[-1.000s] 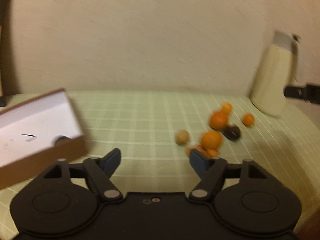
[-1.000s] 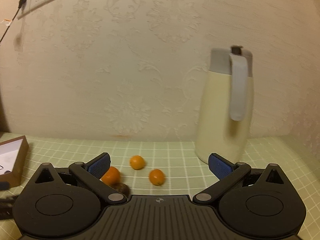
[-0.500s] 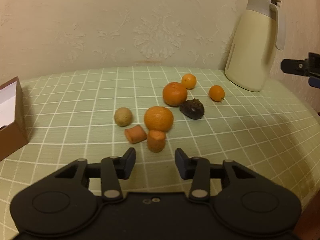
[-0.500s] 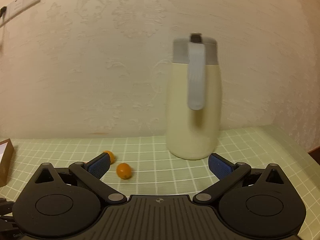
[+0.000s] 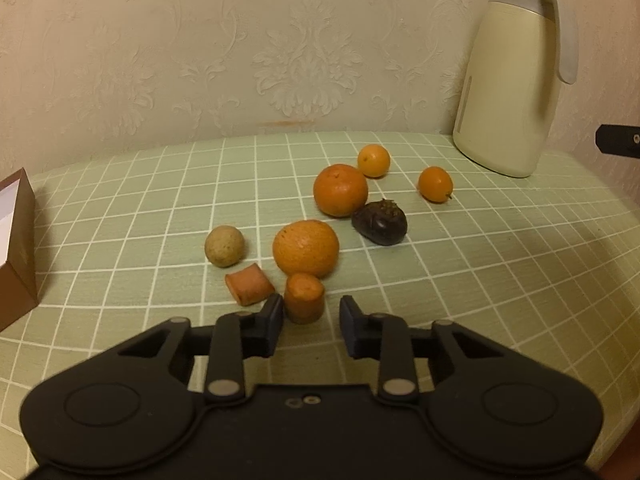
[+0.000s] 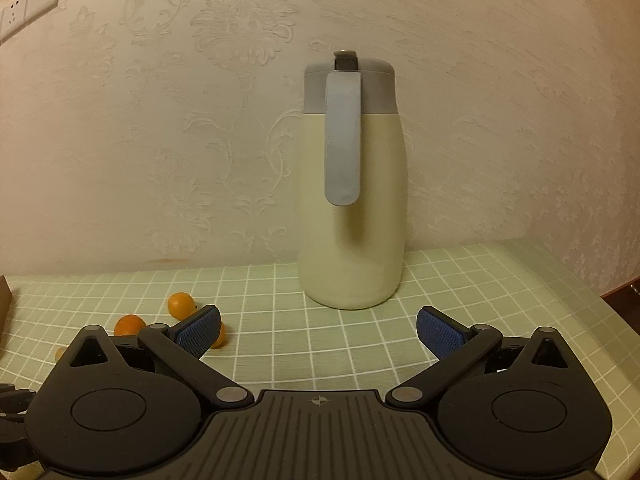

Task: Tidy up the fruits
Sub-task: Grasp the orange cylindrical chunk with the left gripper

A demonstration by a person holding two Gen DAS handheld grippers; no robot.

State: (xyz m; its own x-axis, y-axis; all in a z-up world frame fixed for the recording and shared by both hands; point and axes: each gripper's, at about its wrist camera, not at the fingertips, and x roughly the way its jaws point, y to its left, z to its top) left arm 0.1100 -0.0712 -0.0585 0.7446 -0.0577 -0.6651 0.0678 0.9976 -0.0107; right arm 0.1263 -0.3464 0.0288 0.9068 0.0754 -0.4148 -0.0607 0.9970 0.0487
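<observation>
In the left wrist view, fruit lies grouped on the green checked tablecloth point(image 5: 120, 240): two oranges point(image 5: 306, 248) point(image 5: 340, 190), two small kumquats point(image 5: 373, 160) point(image 5: 435, 184), a dark fruit point(image 5: 380, 222), a tan round fruit point(image 5: 224, 246) and two carrot pieces point(image 5: 249, 284) point(image 5: 304, 298). My left gripper point(image 5: 311, 316) is open, its fingers on either side of the upright carrot piece, just short of it. My right gripper point(image 6: 318, 330) is open wide and empty, facing the jug; kumquats point(image 6: 181, 305) point(image 6: 129, 325) show at its left.
A cream thermos jug point(image 5: 516, 76) with a grey lid stands at the back right against the wall; it fills the right wrist view point(image 6: 352, 208). A brown open box point(image 5: 16, 248) sits at the left edge. The table's right edge point(image 6: 616, 300) is near.
My left gripper swung right from the box toward the fruit, moved close to the carrot piece and narrowed its opening. My right gripper turned right, so the jug is now centred.
</observation>
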